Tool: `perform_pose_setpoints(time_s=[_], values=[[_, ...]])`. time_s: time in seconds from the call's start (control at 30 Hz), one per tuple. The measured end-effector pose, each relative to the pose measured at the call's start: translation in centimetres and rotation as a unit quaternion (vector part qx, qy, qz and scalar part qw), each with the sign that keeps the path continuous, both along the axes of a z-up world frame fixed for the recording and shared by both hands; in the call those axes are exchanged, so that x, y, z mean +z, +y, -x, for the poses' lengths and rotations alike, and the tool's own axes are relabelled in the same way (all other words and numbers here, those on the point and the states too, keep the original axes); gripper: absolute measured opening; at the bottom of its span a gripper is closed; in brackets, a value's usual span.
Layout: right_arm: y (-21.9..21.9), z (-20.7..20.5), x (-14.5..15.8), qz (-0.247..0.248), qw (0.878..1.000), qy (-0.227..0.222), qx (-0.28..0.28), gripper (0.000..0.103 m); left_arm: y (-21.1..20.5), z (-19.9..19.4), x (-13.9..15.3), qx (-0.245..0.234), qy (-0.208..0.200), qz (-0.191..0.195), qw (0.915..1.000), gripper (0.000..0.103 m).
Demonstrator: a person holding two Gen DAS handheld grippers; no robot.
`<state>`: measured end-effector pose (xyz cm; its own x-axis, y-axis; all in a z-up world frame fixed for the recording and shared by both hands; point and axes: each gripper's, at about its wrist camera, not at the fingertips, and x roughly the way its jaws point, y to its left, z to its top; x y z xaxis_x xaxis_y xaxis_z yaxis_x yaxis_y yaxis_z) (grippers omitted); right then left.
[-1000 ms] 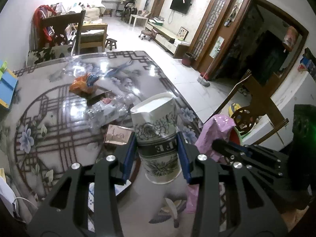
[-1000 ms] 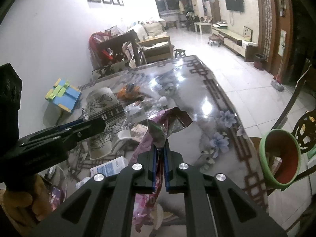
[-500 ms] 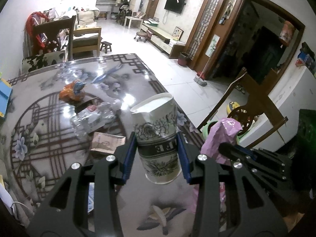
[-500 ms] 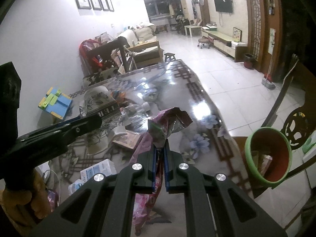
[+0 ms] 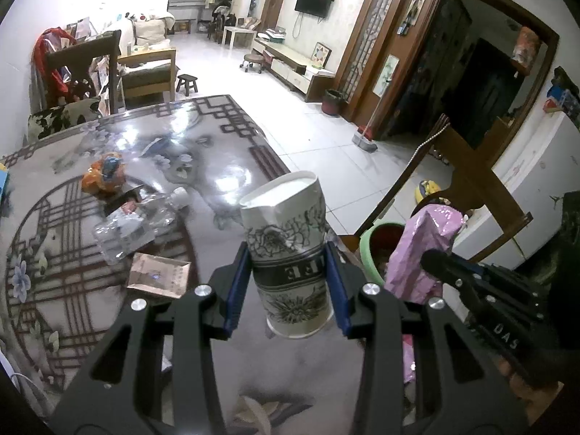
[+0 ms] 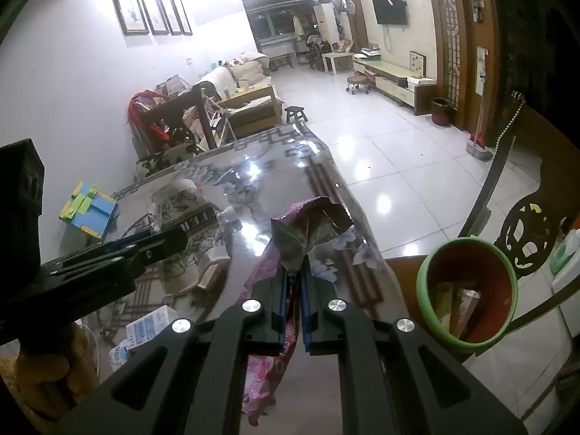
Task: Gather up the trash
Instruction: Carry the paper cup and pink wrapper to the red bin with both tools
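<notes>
Left gripper point(image 5: 288, 290): jaws clamped on an upright paper cup point(image 5: 286, 250) (flower print, rim dented), held above the table point(image 5: 203, 152) near its right edge. Right gripper point(image 6: 293, 304): jaws pressed together on a pink wrapper point(image 6: 311, 224), which hangs over the same edge. Bin point(image 6: 467, 290): green rim, off the table's right edge, scraps inside. On the table, toward its middle: crushed bottle point(image 5: 134, 228), orange wrapper point(image 5: 103, 177), flat brown packet point(image 5: 157, 275).

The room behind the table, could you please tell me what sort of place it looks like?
Most likely a home's open living and dining room: a wall-mounted television above a low cabinet, a sofa, and a patterned dining table with wooden chairs.
</notes>
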<state>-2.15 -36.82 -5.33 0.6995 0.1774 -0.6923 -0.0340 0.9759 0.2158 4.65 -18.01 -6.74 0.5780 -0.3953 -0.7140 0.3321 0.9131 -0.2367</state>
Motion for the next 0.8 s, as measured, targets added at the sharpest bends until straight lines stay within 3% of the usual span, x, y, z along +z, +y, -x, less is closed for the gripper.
perform_pose_setpoints(time_s=[0.4, 0.8], values=[[-3.9, -2.2, -0.4, -0.010, 1.000, 0.005, 0.005, 0.007, -3.8, -1.7, -0.8, 0.012, 0.012, -0.016, 0.9997, 0.039], [-9.5, -3.3, -1.0, -0.016, 1.000, 0.012, -0.024, 0.007, -9.4, -2.8, -0.8, -0.011, 0.008, -0.036, 0.9993, 0.039]])
